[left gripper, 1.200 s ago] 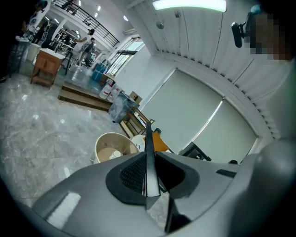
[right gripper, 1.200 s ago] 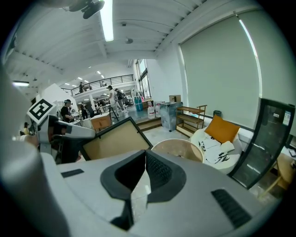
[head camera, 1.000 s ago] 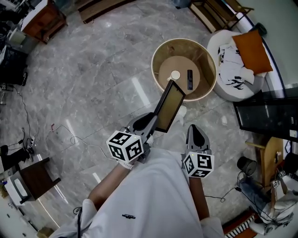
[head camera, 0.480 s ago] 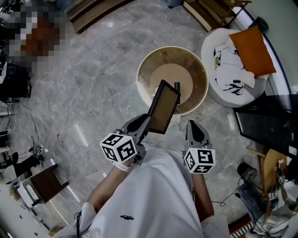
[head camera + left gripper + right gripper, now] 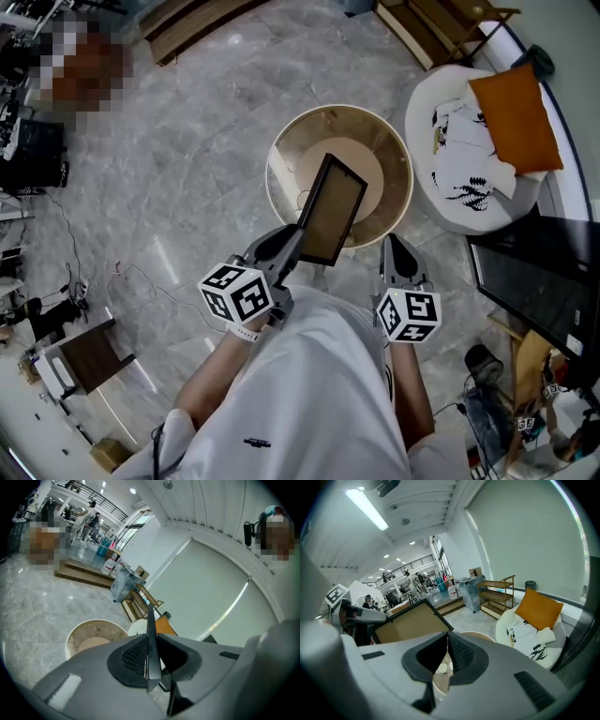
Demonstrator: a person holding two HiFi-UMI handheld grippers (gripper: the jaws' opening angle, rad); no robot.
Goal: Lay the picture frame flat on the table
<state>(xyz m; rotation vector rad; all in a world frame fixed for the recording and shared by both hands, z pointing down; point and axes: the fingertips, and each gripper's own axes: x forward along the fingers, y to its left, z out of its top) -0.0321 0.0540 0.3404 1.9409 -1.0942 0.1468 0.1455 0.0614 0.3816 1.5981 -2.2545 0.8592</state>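
While my left gripper [image 5: 298,238] pinches the picture frame [image 5: 330,211] by its lower edge, the only print I can make out is the black-and-white square markers on the two gripper cubes. In the left gripper view my jaws are clamped on the thin black edge of the frame [image 5: 151,634], which runs straight up between them. The frame stands tilted at the centre of the head view, its tan panel towards me, over the near side of the round table [image 5: 375,127]; I cannot tell whether it touches the table.

A second ago the frame sat lower and to one side of the table, and a small white round thing and a dark bar showed on the table's inner disc. Now the frame covers that spot in the head view.

My right gripper [image 5: 391,241] sits just right of the frame, jaws pressed together at the tips on nothing [image 5: 447,637]. Below those tips, the white round thing [image 5: 442,668] shows inside the table's raised rim. At the upper right, a white armchair [image 5: 450,211] holds an orange cushion [image 5: 516,117] and a patterned white cloth [image 5: 459,155].
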